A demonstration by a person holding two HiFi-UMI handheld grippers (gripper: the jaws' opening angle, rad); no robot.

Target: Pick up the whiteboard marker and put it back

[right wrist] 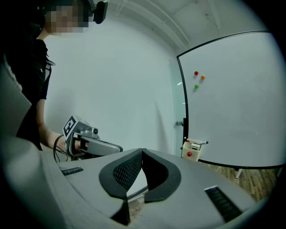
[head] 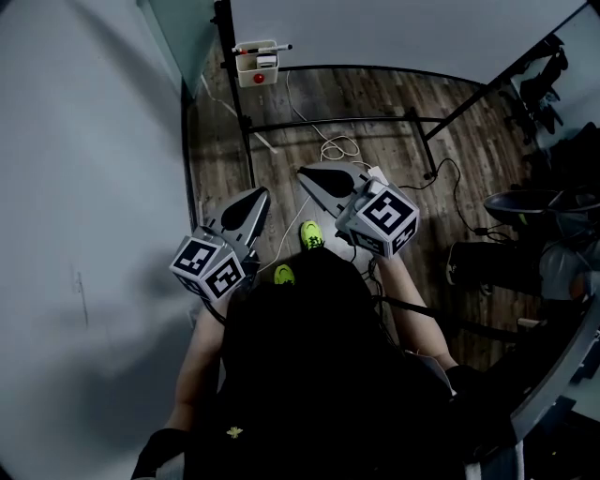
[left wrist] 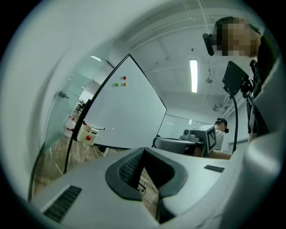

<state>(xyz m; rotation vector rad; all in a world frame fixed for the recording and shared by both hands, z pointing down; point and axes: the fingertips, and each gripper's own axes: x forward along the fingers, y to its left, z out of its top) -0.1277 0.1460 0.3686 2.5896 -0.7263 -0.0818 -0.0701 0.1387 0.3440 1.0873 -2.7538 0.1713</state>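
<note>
Whiteboard marker (head: 270,47) is lying across top of cream holder box (head: 253,66); box is hanging on frame of whiteboard (head: 403,28), showing red knob on front. You are holding left tool (head: 259,197) and right tool (head: 305,174) side by side, well apart from box, pointing toward board. Each tool's jaws are pressing together, gripping nothing. White cable (head: 333,145) is lying on wood floor (head: 375,98) between.
</note>
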